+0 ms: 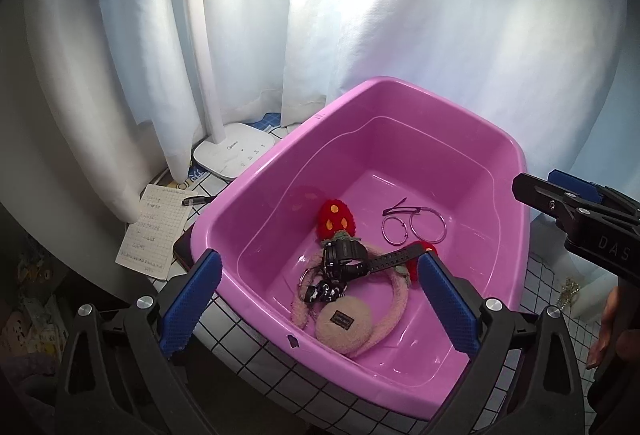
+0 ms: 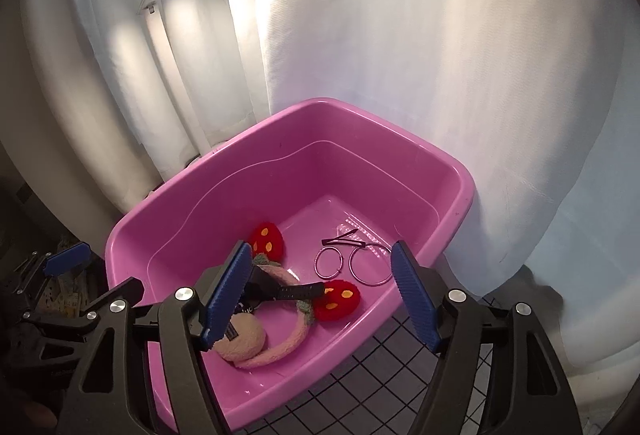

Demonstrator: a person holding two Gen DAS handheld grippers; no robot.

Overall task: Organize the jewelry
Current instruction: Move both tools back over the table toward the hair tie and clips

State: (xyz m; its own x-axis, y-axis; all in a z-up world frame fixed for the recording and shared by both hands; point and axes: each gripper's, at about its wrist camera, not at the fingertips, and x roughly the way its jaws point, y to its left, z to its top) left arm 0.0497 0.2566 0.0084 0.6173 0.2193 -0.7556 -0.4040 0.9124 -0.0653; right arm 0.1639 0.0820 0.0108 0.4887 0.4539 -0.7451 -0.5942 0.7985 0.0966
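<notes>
Both grippers are hovering over the near rim of the pink tub, and nothing is riding in either one: the left gripper is showing its blue fingers spread wide with only the tub's contents behind them, and the right gripper is also standing open and holding nothing, fingers parted a little less. The jewelry is all sitting inside the tub, toward its near half, so the gathering looks largely done from here. Counting it off: one black watch is lying across the pile, one fuzzy pink headband with two red strawberry ears is curling under it, one round beige puff is resting at the near end, two thin metal hoops are lying side by side toward the right, and one dark hair clip is touching their far edge. A small black-and-white piece is peeking out beneath the watch, and I cannot tell what it is. What may be left: a gold trinket is glinting on the desk at the far right, outside the tub. Off to the left, one lamp, one notepad and one pen are sitting well apart from the action.
</notes>
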